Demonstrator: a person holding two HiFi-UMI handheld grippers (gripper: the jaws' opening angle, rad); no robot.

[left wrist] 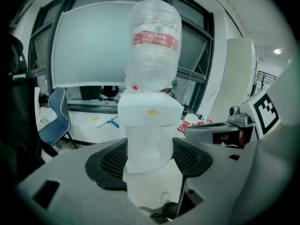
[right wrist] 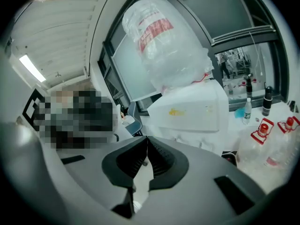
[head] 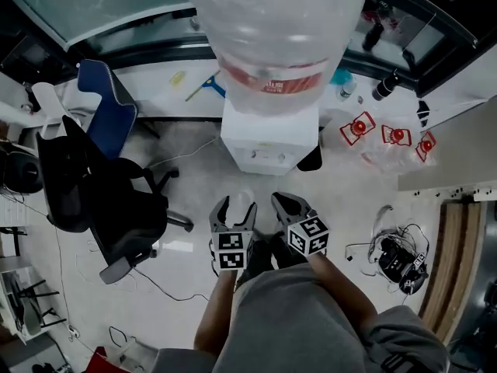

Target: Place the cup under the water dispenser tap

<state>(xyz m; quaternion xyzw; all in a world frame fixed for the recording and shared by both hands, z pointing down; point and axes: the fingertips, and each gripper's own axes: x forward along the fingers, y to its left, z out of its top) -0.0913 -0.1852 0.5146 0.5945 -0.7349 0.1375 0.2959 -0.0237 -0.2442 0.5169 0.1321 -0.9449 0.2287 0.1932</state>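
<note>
The translucent, thin-walled plastic cup [left wrist: 147, 148] is clamped in the left gripper [head: 238, 207], with one black mesh-textured pad pressing on each side of it. In the left gripper view the cup's long axis runs up and down, crosswise to the jaws, and a rounded edge shows at its lower end. I cannot tell which end is the mouth. Its wall is smooth and milky, and the shape is a plain, slightly tapered cylinder.

The cup is held in front of the white box-shaped water dispenser [head: 268, 134], facing its front and apart from it, with pale speckled floor [head: 202, 177] between them.

The right gripper [right wrist: 146, 144] has its ribbed black jaws closed together with nothing between them. It sits just beside the left one, also in front of the dispenser.

On top of the dispenser stands a large clear crinkled water bottle [head: 272, 29], neck down, with a red label band around it. A small yellow mark shows on the dispenser's front panel. To the dispenser's left is a blue moulded chair [head: 105, 99], and nearer the person is a black office chair [head: 101, 200]. To its right lie small clear bottles with red labels [head: 357, 127].
</note>
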